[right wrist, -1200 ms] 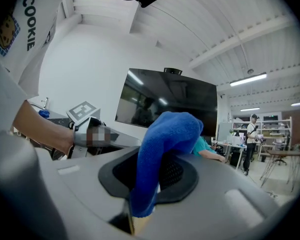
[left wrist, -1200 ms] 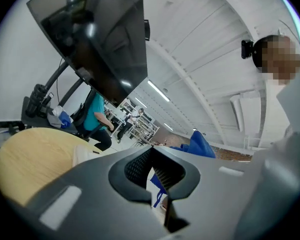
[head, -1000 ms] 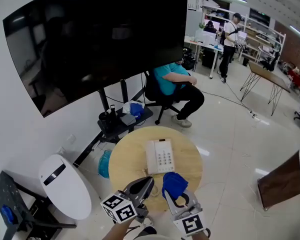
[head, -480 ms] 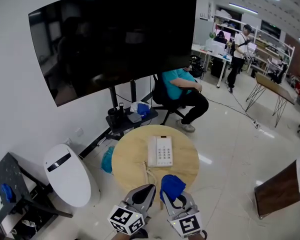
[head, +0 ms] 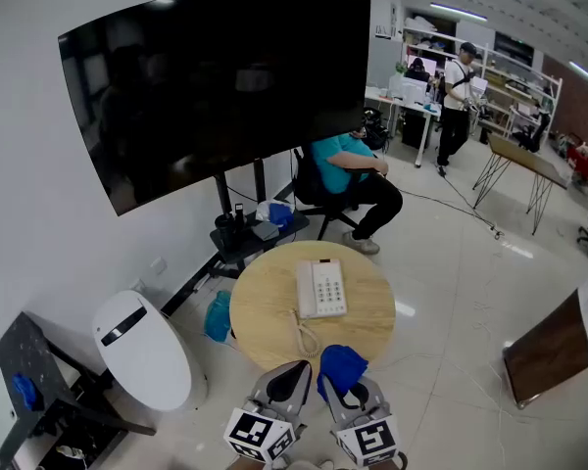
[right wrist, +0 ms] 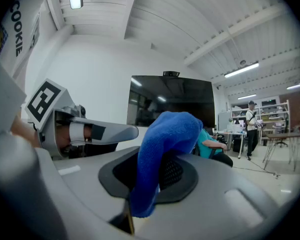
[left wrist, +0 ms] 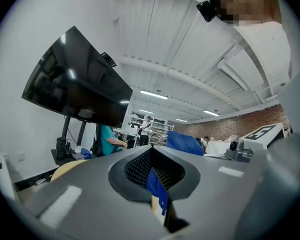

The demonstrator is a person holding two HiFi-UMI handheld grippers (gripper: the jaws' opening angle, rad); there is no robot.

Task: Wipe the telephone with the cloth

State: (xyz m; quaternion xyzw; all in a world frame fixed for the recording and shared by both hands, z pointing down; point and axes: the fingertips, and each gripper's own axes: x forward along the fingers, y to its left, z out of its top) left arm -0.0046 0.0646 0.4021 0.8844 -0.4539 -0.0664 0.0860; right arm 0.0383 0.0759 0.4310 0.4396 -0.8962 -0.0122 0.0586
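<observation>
A white telephone (head: pixel 320 289) lies on the round wooden table (head: pixel 265 311), its coiled cord (head: pixel 303 337) trailing toward the near edge. My right gripper (head: pixel 345 392) is shut on a blue cloth (head: pixel 341 367), which bulges up over the table's near rim. In the right gripper view the cloth (right wrist: pixel 166 144) drapes out of the closed jaws of that gripper (right wrist: pixel 159 176). My left gripper (head: pixel 287 385) hovers beside it at the table's front edge, shut. The left gripper view shows this gripper (left wrist: pixel 153 167) with its jaws together, and the cloth (left wrist: pixel 183 143) just to the right.
A large black screen (head: pixel 216 86) on a stand rises behind the table. A person in a teal shirt (head: pixel 345 163) sits on a chair beyond it. A white oval device (head: pixel 142 351) stands at the left. A blue bag (head: pixel 219 316) lies on the floor. A brown board (head: pixel 554 346) is at the right.
Both grippers have drawn back from over the table to its near edge, farther from the telephone. The cloth stays in the right gripper. The left gripper has rolled somewhat.
</observation>
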